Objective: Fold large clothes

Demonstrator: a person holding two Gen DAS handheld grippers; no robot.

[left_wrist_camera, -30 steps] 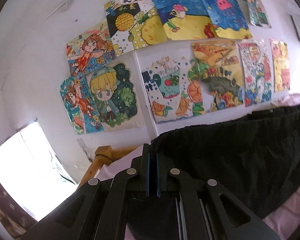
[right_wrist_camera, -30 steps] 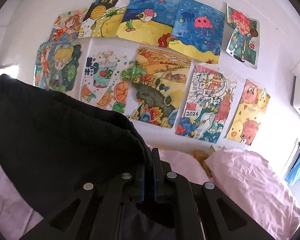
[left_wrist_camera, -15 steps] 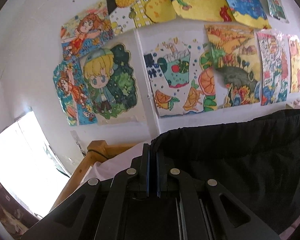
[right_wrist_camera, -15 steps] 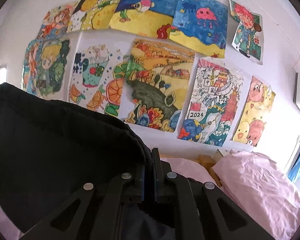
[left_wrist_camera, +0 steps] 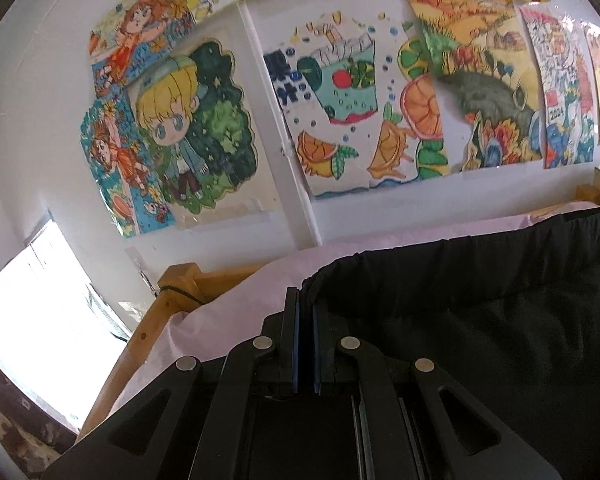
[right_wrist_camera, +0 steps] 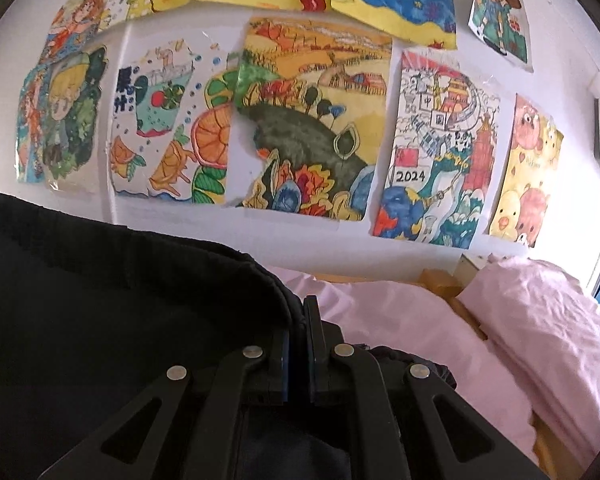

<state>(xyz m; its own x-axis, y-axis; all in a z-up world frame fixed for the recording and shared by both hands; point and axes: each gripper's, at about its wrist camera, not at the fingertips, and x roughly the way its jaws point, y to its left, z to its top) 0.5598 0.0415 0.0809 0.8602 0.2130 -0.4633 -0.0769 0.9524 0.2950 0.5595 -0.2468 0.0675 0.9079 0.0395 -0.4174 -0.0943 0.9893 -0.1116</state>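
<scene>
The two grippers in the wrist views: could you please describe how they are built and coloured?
Both look identical. The left gripper and right gripper are matte black, each with two flat, narrow fingers lined with blue pads. Angular black linkage arms with triangular cut-outs carry round silver pivot pins. No cables, markings, hands or sleeves show.

Black garment [right_wrist_camera: 99, 320] in right hand-held gripper [right_wrist_camera: 299, 312]

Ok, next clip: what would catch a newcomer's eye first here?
The drawings taped across the white wall, filling the top of both views. Below them, a black garment is stretched between the left gripper and right gripper, each shut on an end of its gathered edge. Under it lies pink bedding, heaped at the right.
</scene>
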